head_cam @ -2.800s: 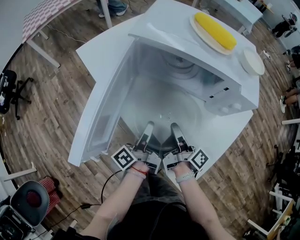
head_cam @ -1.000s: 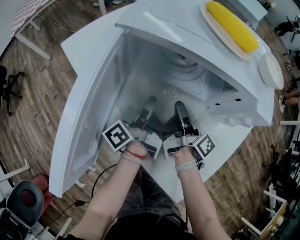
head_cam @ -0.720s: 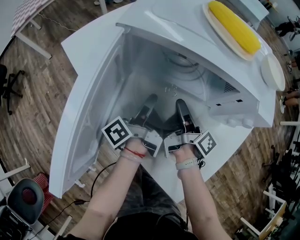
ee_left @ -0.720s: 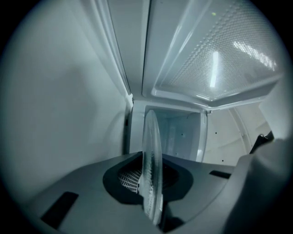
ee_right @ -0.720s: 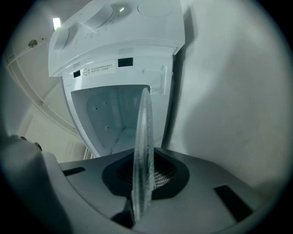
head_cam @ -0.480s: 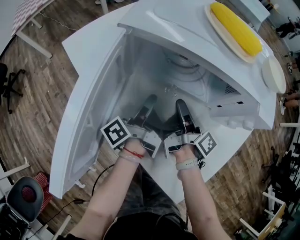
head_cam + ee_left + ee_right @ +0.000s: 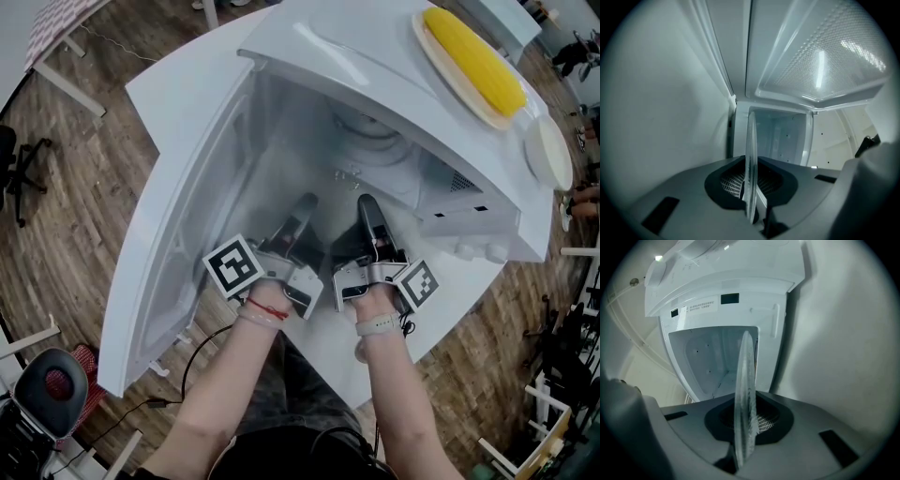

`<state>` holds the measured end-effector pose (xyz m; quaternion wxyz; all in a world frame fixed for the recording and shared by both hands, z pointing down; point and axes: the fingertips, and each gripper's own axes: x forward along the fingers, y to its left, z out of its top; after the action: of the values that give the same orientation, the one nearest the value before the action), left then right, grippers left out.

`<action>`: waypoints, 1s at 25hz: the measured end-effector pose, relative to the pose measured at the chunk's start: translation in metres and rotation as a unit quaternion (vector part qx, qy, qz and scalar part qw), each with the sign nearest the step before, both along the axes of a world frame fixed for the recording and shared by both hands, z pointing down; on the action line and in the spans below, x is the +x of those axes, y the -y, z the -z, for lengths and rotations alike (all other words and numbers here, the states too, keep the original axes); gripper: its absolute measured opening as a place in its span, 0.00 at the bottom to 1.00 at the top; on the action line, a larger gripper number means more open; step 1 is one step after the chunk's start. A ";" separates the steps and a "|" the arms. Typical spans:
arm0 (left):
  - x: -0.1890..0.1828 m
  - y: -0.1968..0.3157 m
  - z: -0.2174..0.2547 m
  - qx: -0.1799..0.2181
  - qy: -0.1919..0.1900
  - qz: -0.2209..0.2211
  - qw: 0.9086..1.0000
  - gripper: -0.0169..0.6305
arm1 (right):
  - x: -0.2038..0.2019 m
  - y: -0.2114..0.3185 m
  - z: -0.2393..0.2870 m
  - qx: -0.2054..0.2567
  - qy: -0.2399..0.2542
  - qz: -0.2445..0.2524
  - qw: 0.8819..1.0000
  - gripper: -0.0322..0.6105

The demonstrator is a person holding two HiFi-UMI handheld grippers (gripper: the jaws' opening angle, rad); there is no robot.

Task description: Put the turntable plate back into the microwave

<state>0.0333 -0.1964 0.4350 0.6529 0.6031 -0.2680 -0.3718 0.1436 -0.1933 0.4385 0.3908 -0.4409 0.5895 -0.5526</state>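
The clear glass turntable plate (image 7: 339, 186) is held level in the mouth of the white microwave (image 7: 375, 66), whose door (image 7: 178, 216) swings wide open to the left. My left gripper (image 7: 302, 208) is shut on the plate's near-left rim, and my right gripper (image 7: 368, 208) is shut on its near-right rim. In the left gripper view the plate's edge (image 7: 751, 159) stands clamped between the jaws of the left gripper (image 7: 752, 192), with the cavity (image 7: 780, 138) behind. The right gripper view shows the same plate (image 7: 745, 390) pinched in the right gripper (image 7: 743, 432).
On top of the microwave lie a yellow corn cob (image 7: 473, 58) on a plate and a small white dish (image 7: 548, 150). The microwave stands on a white table (image 7: 169, 84). Wooden floor, chairs and cables surround it.
Since the earliest frame both grippers have carried the plate forward from in front of the microwave into its opening. Over the last second they have hardly shifted.
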 end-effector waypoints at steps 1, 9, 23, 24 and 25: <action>0.000 -0.001 0.000 0.001 0.001 -0.001 1.000 0.08 | 0.001 0.002 0.000 -0.001 0.000 -0.003 1.000 0.11; -0.001 -0.001 -0.001 -0.005 -0.002 -0.003 1.000 0.08 | 0.002 0.007 -0.001 -0.006 0.009 -0.003 1.000 0.11; 0.002 -0.001 0.003 -0.024 -0.051 0.010 0.998 0.08 | 0.003 0.004 0.010 0.010 0.020 0.019 1.000 0.15; 0.002 -0.001 0.003 -0.025 -0.050 0.008 0.998 0.08 | 0.002 0.002 0.012 0.013 0.013 0.027 0.999 0.17; 0.002 -0.001 0.003 -0.025 -0.048 0.007 0.998 0.08 | 0.001 0.000 0.014 0.016 0.005 0.036 0.999 0.17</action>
<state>0.0353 -0.1955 0.4321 0.6773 0.5660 -0.2494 -0.3983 0.1449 -0.1934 0.4249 0.3808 -0.4106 0.6119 -0.5586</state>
